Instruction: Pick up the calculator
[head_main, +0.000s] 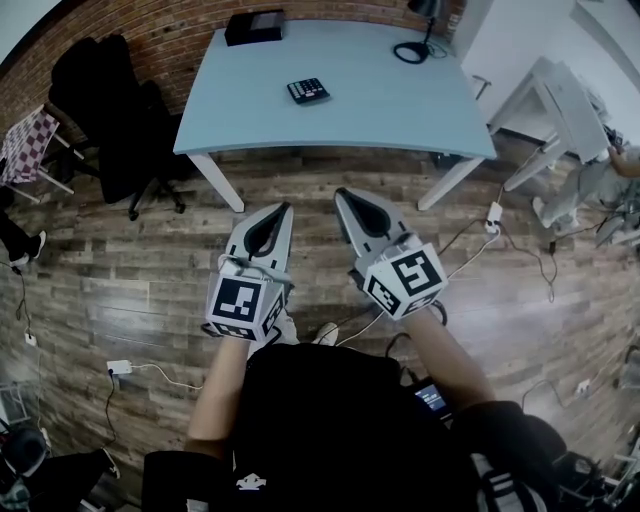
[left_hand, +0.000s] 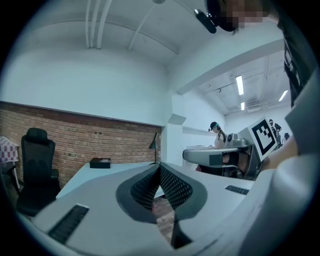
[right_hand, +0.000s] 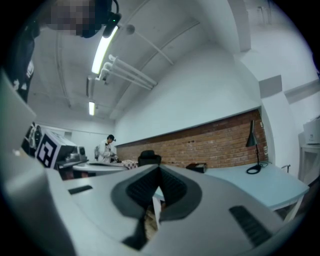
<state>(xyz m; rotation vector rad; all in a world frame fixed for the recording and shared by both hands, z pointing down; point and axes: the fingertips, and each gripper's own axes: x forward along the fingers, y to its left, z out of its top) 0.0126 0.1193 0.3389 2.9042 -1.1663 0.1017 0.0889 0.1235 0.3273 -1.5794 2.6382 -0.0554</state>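
Calculator (head_main: 308, 91) lies flat on the table (head_main: 430, 115), left of centre and toward the far side. It is well apart from both grippers, and the table around it is bare.

Step in hand looks like the approach. The person stands back on the plank floor (head_main: 120, 290) with both grippers level, pointing at the table.
- left gripper (head_main: 280, 212): clenched tip to tip, nothing between the jaws
- right gripper (head_main: 345, 197): same, clenched and empty

Doing it well, my read:
- close in on the near table edge first
- release the jaws of the chosen gripper before the reach, not over the target
- the body is low and thin, so tip the jaws down and set the pads close to the tabletop
- it sits slightly skewed, so turn the wrist to match and straddle the narrow sides
- close squarely, since the smooth top will probably let it skid if nudged

Materials, left to right:
- office chair (head_main: 120, 120): black, padded
- brick wall (head_main: 180, 40): rough, red-brown
- black box (head_main: 254, 27): flat, rectangular, at the far left corner of the table
- tabletop: pale blue-grey, smooth, matte, on white legs
- calculator: dark slab with a key grid
- lamp (head_main: 411, 50): black, round base, far right
- floor: wood-grain planks with loose cables
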